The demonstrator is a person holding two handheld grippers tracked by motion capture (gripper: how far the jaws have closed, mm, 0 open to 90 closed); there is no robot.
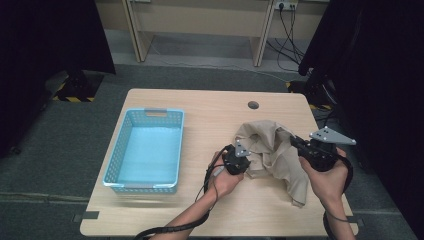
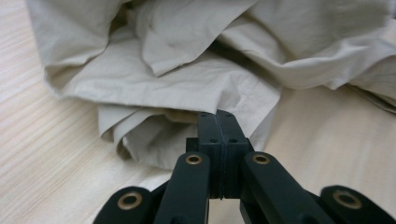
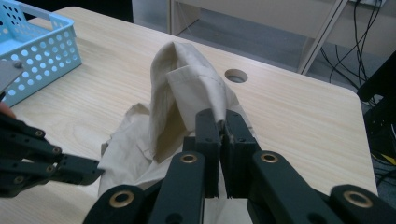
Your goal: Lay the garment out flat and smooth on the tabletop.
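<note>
A: Start with the biggest thing: the beige cloth (image 1: 272, 152) lies crumpled on the right half of the table (image 1: 200, 112), well apart from the light-blue basket (image 1: 145, 150) on the left. Your right tool (image 3: 223, 122) is clamped on a fold of it and holds that fold up in a peak. If you pull away hard, I'd expect the thin fabric to slide out of that narrow pinch.

B: And my left side?

A: Your left tool (image 2: 218, 122) has its jaws pressed together, tips right at the near hem of the cloth. From the left gripper view I can't tell whether any fabric is actually caught between them; the edge is hidden behind the tips. The risk, as I judge it: you lift with both hands, the left comes up empty, and the cloth swings from 1 corner and drags across the table.

B: How are my hands sitting?

A: In the high view your left hand (image 1: 225, 175) is low, near the table, its tool pointing away from you into the cloth's left edge. Your right hand (image 1: 325, 170) sits higher at the cloth's right side, its tool angled inward toward the left.
</note>
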